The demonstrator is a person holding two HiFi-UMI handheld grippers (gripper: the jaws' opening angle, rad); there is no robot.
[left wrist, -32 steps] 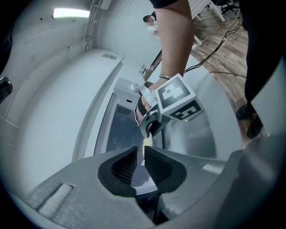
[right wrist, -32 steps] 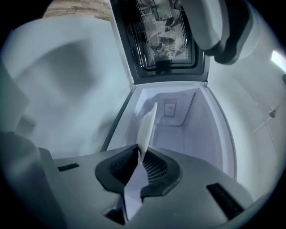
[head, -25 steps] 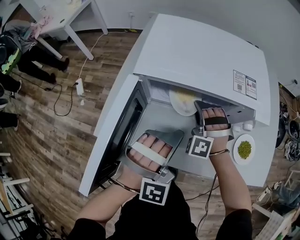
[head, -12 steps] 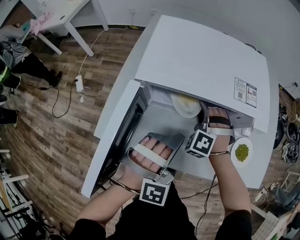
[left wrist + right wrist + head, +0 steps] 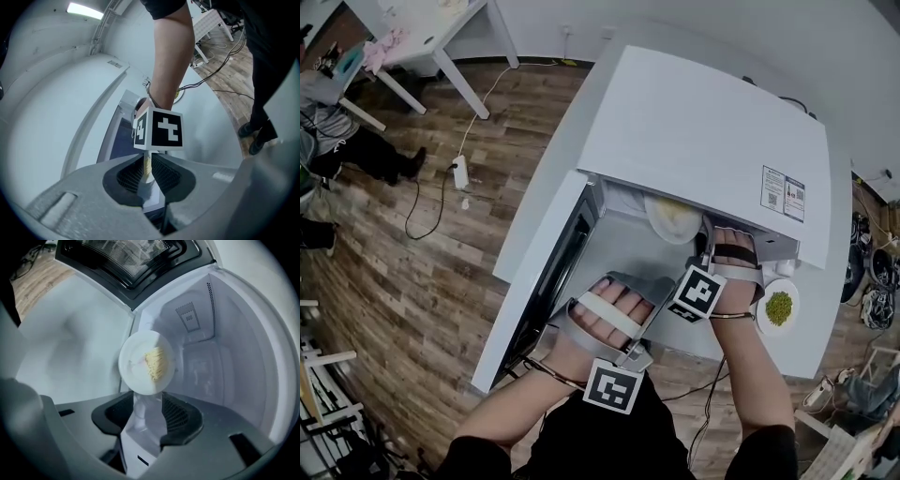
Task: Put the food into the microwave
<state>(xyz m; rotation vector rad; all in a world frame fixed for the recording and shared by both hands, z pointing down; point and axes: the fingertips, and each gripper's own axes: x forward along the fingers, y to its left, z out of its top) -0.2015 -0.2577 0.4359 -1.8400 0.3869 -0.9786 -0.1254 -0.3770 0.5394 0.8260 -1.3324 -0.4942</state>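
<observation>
The white microwave stands with its door swung open to the left. A white plate of yellow noodles lies on the oven floor just inside the opening. My right gripper reaches into the mouth beside it. In the right gripper view the plate lies just past the right gripper, whose jaws are opening and do not press on it. My left gripper hovers in front of the opening, and the left gripper shows only a narrow gap with nothing in it.
A small white plate of green peas sits on the table to the right of the microwave. The oven's cavity wall curves round behind the noodle plate. Wooden floor, cables and a white table lie at the left.
The right gripper's jaws have spread and the plate now lies free on the oven floor. The right hand has tipped a little. The left gripper has stayed put.
</observation>
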